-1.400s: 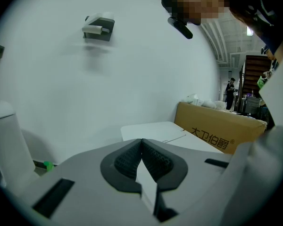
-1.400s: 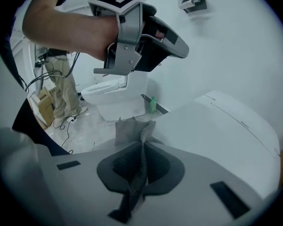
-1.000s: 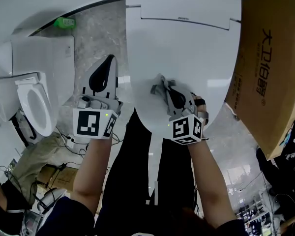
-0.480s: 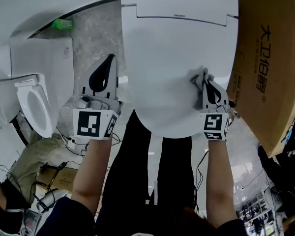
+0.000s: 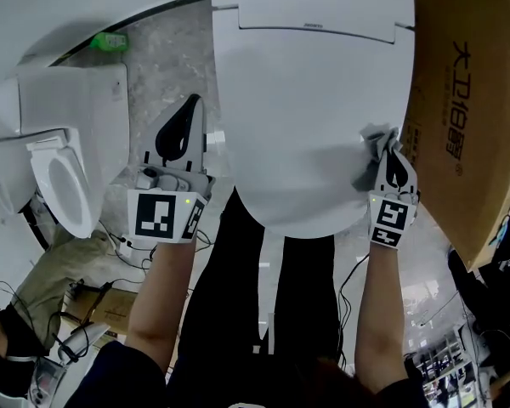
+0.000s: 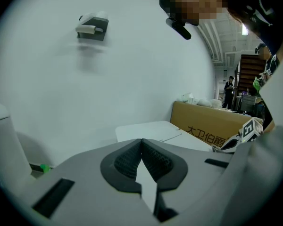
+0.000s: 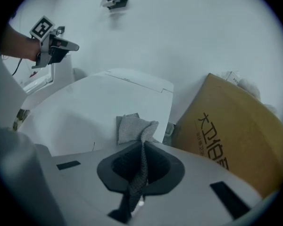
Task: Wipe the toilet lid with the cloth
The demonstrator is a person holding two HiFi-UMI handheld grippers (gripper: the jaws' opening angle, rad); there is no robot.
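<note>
Here, right gripper (image 5: 386,150): jaws clamped on the grey cloth (image 5: 365,155); in the right gripper view a fold of it runs down between them.
Cloth: bunched just ahead of the jaws and lying against the toilet lid (image 5: 306,100), at the lid's right edge where it starts to curve toward the person.
Toilet lid: white, shut flat, filling the middle of the head view with its hinge end farthest from the person.
Left gripper (image 5: 189,109): jaws together with nothing between them, held beside the lid's left edge and apart from it, over the grey floor (image 5: 166,58).
Cardboard box (image 5: 467,100): brown with dark print, standing just beside the lid on the right, close to the cloth.
Second toilet (image 5: 64,168): white, at the far left, its seat opening showing.
Green object (image 5: 110,39): small, on the floor by the wall; possibly a bottle, too small to tell.
</note>
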